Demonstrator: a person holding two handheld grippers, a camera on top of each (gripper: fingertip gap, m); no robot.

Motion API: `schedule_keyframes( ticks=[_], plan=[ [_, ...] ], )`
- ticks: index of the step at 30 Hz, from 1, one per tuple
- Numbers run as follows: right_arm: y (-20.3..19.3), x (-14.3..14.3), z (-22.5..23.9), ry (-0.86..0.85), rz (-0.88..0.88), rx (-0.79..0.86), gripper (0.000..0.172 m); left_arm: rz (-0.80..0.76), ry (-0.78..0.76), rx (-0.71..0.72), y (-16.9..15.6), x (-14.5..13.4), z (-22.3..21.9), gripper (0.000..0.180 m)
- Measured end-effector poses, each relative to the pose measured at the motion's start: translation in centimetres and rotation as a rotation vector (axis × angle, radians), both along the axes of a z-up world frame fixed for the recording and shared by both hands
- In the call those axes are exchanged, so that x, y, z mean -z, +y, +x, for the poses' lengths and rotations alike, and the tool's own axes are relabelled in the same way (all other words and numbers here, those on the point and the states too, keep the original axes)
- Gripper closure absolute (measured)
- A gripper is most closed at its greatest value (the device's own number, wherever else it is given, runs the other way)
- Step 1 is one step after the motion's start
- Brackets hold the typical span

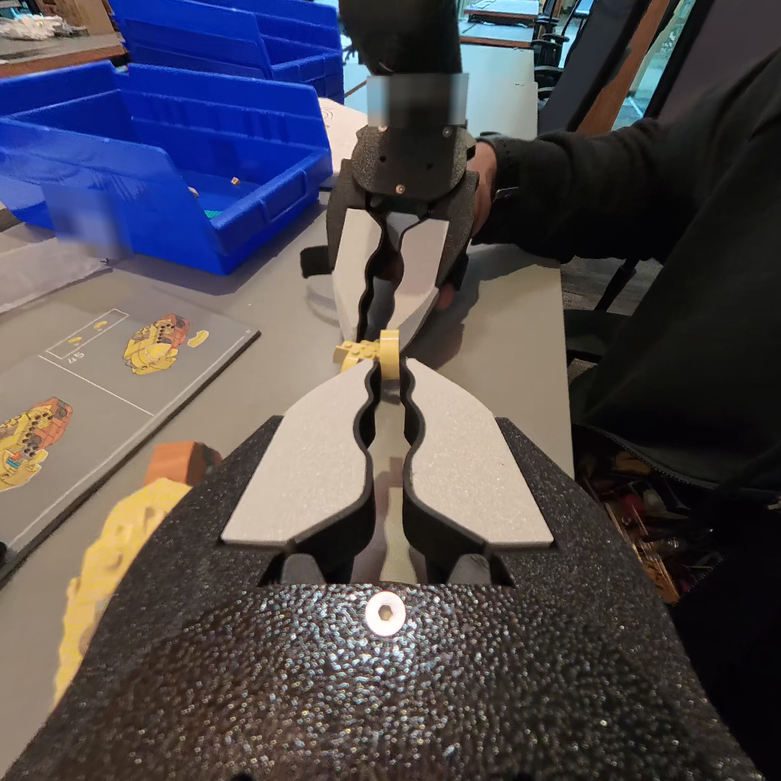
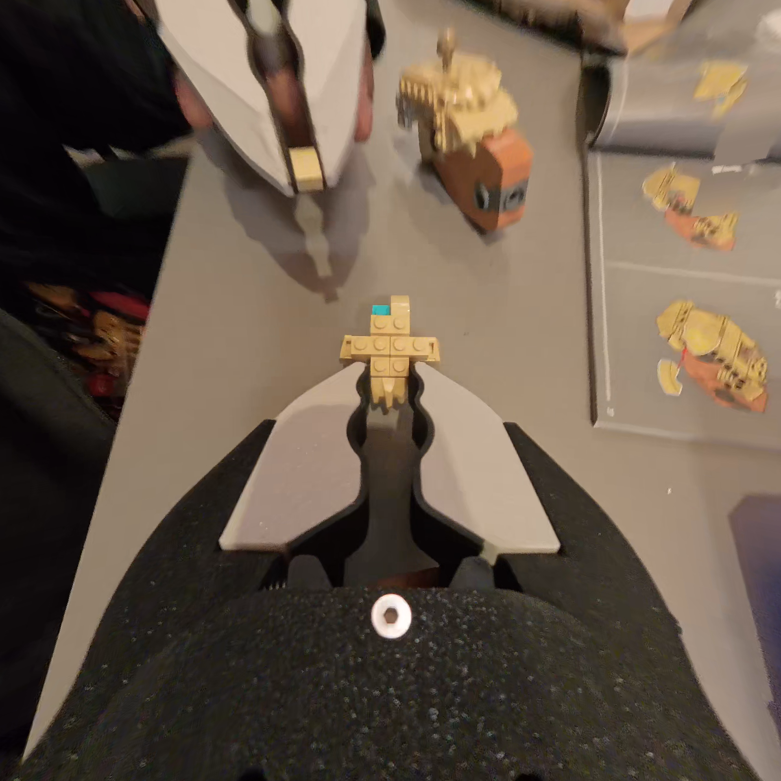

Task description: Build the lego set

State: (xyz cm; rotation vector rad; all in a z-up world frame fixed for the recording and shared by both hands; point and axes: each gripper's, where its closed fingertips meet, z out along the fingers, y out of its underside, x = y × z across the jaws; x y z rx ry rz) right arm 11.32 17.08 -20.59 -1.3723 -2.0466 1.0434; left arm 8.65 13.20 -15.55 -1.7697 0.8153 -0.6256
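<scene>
My left gripper (image 1: pixel 389 372) is shut on a small tan curved brick piece (image 1: pixel 389 353) that stands upright between its pads. It also shows in the right wrist view (image 2: pixel 305 181) at the upper left, with the same tan piece (image 2: pixel 303 167) at its tips. My right gripper (image 2: pixel 389 380) is shut on the near end of a tan cross-shaped brick assembly (image 2: pixel 391 348) that has a small teal piece (image 2: pixel 379 310) at its far end. In the left wrist view the right gripper (image 1: pixel 370 334) points toward me, and its assembly (image 1: pixel 355 353) is just left of the tan piece. Both grippers are above the grey table (image 2: pixel 253 296).
A larger tan and brown brick model (image 2: pixel 465 139) stands on the table; it shows blurred in the left wrist view (image 1: pixel 126 549). An open instruction booklet (image 2: pixel 684 296) lies beside it. Blue bins (image 1: pixel 169 148) stand behind. A person's dark sleeve (image 1: pixel 613 190) is at the table edge. My right fingertips sit around 7 cm from my left ones.
</scene>
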Motion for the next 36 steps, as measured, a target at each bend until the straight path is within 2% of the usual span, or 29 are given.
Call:
schedule_keyframes(
  ticks=[3,6,10,13,16,20,22,25,28,32,36],
  plan=[
    [0.6,-2.2,-0.2,0.128,-0.092,-0.057,0.155,0.041,0.007,0.016,1.4,-2.0,0.5,0.173],
    [2.1,-2.9,-0.2,0.190,-0.091,-0.050,0.155,0.084,0.055,0.042,3.7,-3.8,0.9,0.173],
    [4.4,-3.2,0.2,0.236,-0.097,0.036,0.155,0.076,0.173,0.121,7.5,-2.9,1.3,0.173],
    [5.2,-3.4,1.2,0.238,-0.105,0.066,0.155,0.048,0.158,0.164,8.8,-3.0,2.3,0.173],
    [5.4,-3.4,2.3,0.229,-0.127,0.059,0.155,0.038,0.100,0.195,8.0,-3.7,3.6,0.173],
    [5.7,-3.4,2.6,0.225,-0.102,0.061,0.155,-0.022,-0.091,0.259,6.3,-4.9,5.8,0.173],
    [5.8,-3.0,2.7,0.214,-0.096,0.069,0.155,-0.022,-0.120,0.290,5.6,-4.3,6.6,0.173],
    [5.8,-3.1,2.8,0.223,-0.085,0.067,0.155,0.041,-0.132,0.304,5.1,-3.4,7.4,0.173],
    [6.1,-2.9,3.0,0.215,-0.066,0.073,0.155,0.130,-0.194,0.314,4.1,-4.1,8.0,0.173],
    [5.9,-3.0,3.1,0.226,-0.078,0.049,0.155,0.181,-0.141,0.300,3.6,-3.7,8.2,0.173],
    [5.4,-3.1,3.1,0.236,-0.078,0.025,0.155,0.133,-0.064,0.222,5.0,-2.1,6.8,0.173]
  ],
)
